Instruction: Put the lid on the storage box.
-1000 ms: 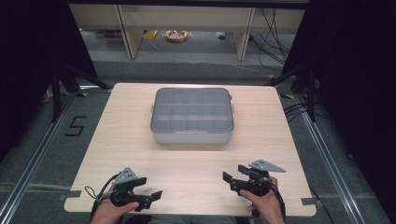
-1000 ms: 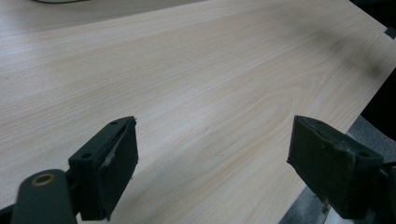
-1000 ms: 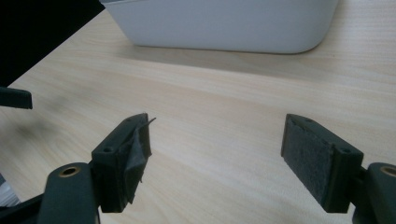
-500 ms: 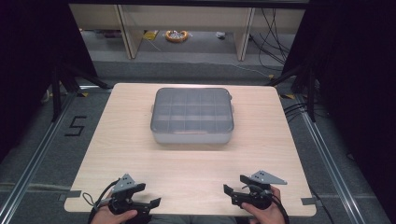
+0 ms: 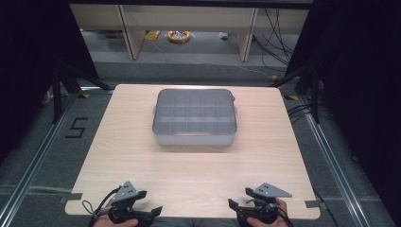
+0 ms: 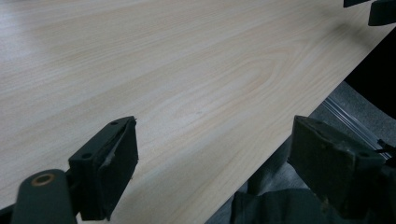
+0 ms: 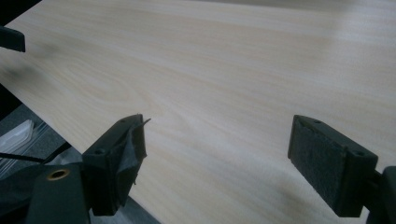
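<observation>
Black-jawed left gripper (image 5: 156, 209) sits at lower left, jaws wide apart and empty. Centre frame, the grey compartment box (image 5: 194, 117) rests lidded on the table (image 5: 118, 156). Lower right, the right gripper (image 5: 232, 204) gapes empty; both should probably approach level.

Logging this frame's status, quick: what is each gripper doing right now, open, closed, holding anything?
Left gripper: open, jaws wide apart, holding nothing, over the near table edge.
Right gripper: open, jaws wide apart, holding nothing.
</observation>
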